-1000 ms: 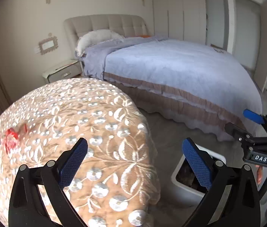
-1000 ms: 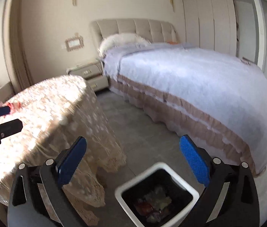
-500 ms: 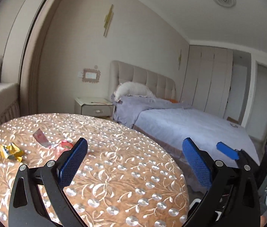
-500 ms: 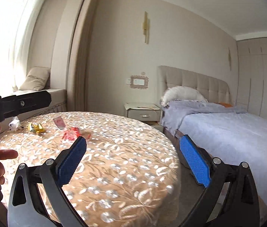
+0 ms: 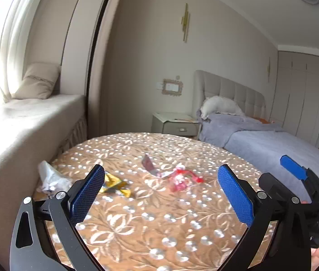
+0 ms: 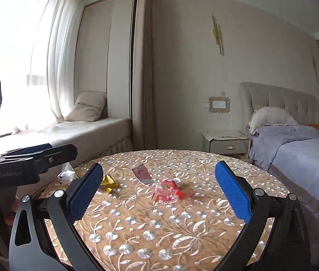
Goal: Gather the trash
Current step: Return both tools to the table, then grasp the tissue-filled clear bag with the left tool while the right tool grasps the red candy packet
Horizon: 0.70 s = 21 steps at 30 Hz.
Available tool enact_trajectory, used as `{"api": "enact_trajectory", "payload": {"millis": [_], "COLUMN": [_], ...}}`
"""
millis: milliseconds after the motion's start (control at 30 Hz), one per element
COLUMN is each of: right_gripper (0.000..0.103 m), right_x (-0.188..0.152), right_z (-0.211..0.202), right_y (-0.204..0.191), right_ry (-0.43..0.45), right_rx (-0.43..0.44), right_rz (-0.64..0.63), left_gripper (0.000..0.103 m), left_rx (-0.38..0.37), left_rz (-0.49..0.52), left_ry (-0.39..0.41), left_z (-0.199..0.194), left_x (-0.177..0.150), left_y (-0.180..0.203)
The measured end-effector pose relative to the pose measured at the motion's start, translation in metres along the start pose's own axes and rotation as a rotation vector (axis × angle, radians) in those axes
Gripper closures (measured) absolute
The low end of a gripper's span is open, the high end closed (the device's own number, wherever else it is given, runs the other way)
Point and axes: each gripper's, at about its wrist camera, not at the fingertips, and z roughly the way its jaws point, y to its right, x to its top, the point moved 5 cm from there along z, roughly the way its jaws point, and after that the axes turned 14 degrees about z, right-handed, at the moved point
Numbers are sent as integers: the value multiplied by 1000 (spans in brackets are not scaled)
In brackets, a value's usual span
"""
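Both grippers are being held above the near edge of a round table draped in a tan cloth embroidered with pale flowers and leaves. The left gripper is being kept with its blue-padded fingers spread wide, nothing between them; the right gripper is likewise being held wide apart and empty.

Four pieces of trash are being shown lying on the far half of the cloth. A crumpled red and clear plastic wrapper is sitting near the middle, glossy and bunched, with a red tail trailing to its right. Just behind it, touching or nearly so, a flat pinkish-red sachet with a silvery torn edge is lying at a slant. To the left, apart from these, a folded gold foil wrapper is resting, partly hidden by the left finger in the left wrist view. At the table's left rim, a wad of white crumpled tissue or plastic is lying; its material cannot be told.

Behind the table, a cushioned window seat, a nightstand and a bed with a lilac cover are being seen.
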Motion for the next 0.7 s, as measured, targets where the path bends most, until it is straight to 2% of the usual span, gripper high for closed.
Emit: {"api": "enact_trajectory", "payload": {"millis": [67, 200, 267, 367, 533, 700], "right_gripper": [4, 4, 4, 4, 4, 4], "right_x": [0, -9, -17, -30, -38, -41], "right_z": [14, 48, 67, 89, 118, 135], "right_y": [-14, -37, -40, -46, -47, -42], "right_ry": [-15, -103, -180, -252, -302, -320], "right_rx": [-21, -30, -17, 7, 13, 23], "right_rz": [-25, -76, -48, 11, 57, 83], "left_gripper": [4, 4, 4, 4, 4, 4], "left_rx": [24, 108, 144, 164, 221, 285], "left_rz": [25, 18, -18, -77, -120, -89], "left_ry": [-2, -89, -135, -207, -259, -346], "left_z": [0, 9, 17, 31, 55, 89], "left_x": [-5, -23, -35, -50, -59, -69], "left_y": [-19, -61, -88, -126, -165, -178]}}
